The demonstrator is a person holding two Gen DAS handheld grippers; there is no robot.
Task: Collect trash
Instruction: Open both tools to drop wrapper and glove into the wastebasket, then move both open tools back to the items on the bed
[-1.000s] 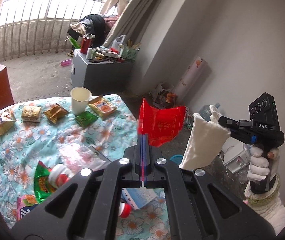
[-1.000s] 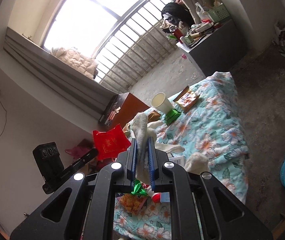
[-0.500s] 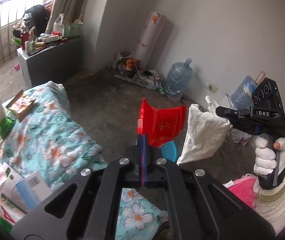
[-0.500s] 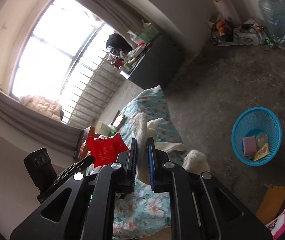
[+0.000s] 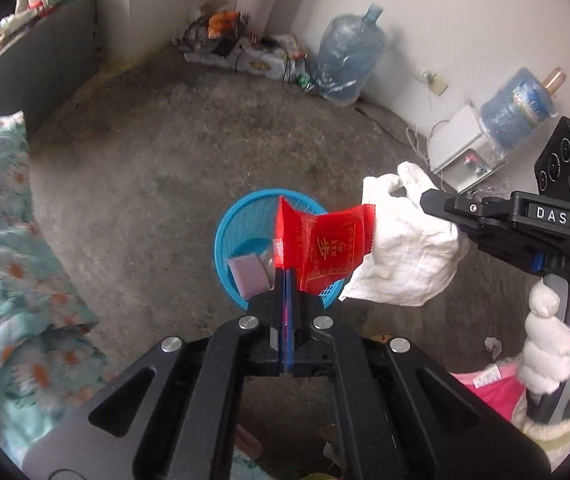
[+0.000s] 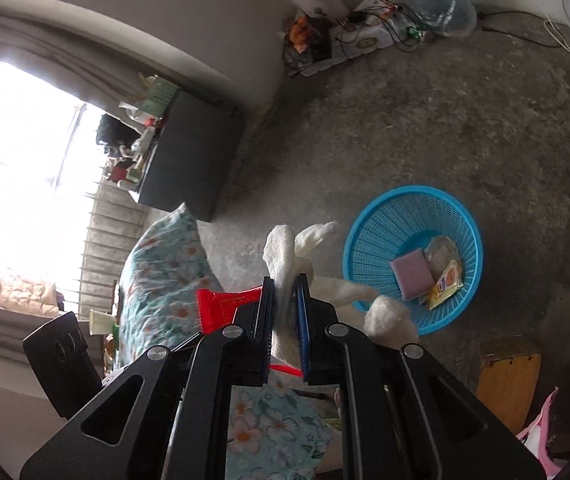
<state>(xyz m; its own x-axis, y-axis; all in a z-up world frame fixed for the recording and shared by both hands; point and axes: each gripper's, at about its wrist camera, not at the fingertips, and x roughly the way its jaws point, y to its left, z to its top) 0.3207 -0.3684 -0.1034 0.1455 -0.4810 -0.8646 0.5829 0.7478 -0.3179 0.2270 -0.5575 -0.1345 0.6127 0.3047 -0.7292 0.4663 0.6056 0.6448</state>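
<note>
At frame centre, the left gripper (image 5: pixel 286 276) pinches a red wrapper (image 5: pixel 325 250), jaws nearly shut, over the blue basket (image 5: pixel 225 236) on the floor. The right gripper (image 6: pixel 285 284) clamps a white cloth (image 6: pixel 281 252), probably a glove; the basket sits right of centre.

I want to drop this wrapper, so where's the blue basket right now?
The blue basket sits on the concrete floor, in the left wrist view directly behind the red wrapper held by the left gripper.
</note>
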